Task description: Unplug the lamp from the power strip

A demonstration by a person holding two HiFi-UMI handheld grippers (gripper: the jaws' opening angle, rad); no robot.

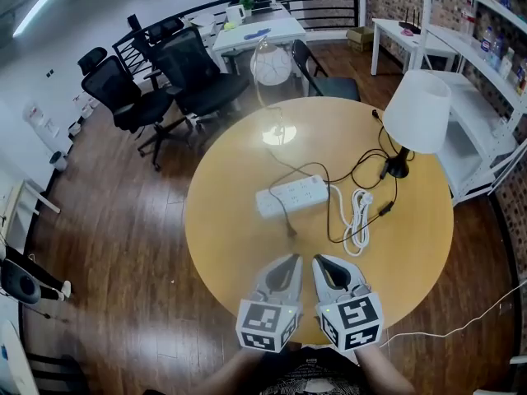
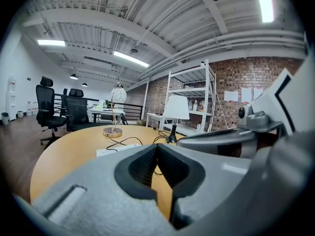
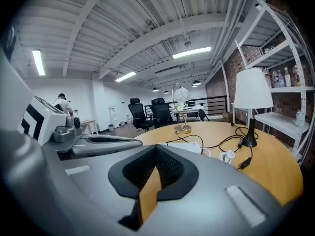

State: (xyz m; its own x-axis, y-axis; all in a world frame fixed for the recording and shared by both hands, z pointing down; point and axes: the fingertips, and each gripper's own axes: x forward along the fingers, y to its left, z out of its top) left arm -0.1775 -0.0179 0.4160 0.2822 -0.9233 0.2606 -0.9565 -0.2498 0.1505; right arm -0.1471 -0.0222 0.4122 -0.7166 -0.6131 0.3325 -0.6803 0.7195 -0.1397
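I can read no words or numbers anywhere. The marker cube on the left (image 1: 266, 326) and the one on the right (image 1: 352, 321) carry only black-and-white square patterns. The paper sheets (image 2: 244, 95) on the brick wall (image 2: 224, 77) and the bottles (image 3: 279, 77) on the shelf (image 3: 295, 88) are too small for me to read. I see no legible print on the power strip (image 1: 290, 196).

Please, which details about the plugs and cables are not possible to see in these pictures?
Head view: which sockets of the power strip hold plugs is too small to tell.
Head view: the black cables cross, so no single cable can be followed.
Left gripper view: the left hand-held gripper hides part of the power strip.
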